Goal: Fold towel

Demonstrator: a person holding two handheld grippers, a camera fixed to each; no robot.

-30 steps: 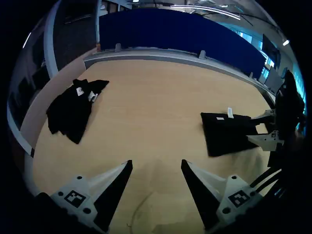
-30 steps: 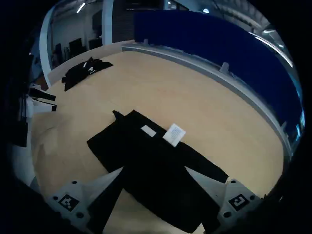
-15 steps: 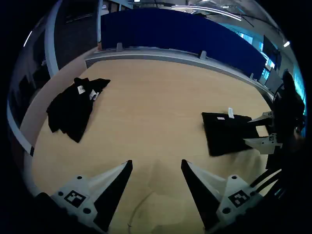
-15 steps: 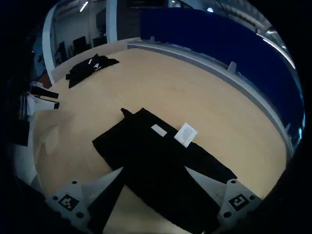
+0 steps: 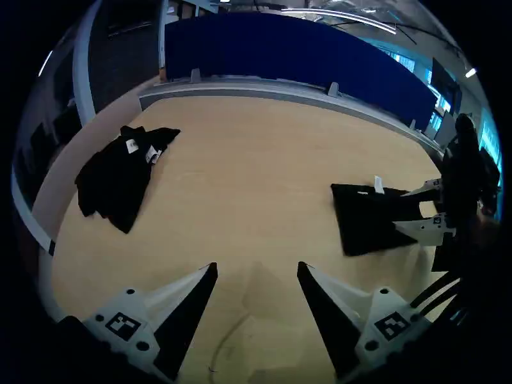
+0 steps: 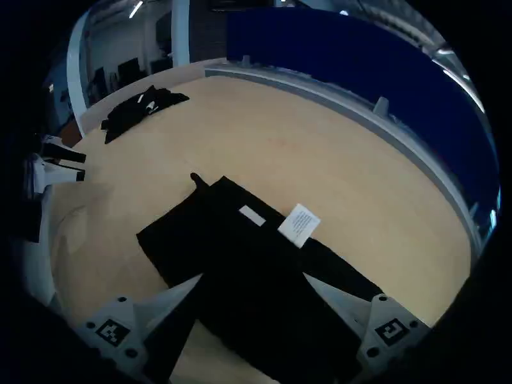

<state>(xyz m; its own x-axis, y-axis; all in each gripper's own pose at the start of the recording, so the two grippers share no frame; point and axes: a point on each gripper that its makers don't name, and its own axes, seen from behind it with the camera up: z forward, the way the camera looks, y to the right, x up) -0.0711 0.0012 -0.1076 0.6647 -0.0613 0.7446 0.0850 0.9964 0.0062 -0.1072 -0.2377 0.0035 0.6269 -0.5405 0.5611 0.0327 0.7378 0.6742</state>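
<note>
right tongs [image 6: 253, 278] shifted slightly, towel [image 6: 217, 243] between them

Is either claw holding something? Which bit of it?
Nothing is held. The left claw is open over the table; the right claw is open above the black towel, not pinching it.

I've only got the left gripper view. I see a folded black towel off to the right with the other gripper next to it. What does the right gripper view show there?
Observer: The black towel runs straight between the fingers of the right gripper, one finger on either side of it.
Operator: Are they closed on it?
Observer: No, the fingers stand wide open; the cloth lies flat on the table between them.
Operator: Any labels?
Observer: A large white tag sits at the towel's far edge, and a smaller white label lies beside it on the cloth.
</note>
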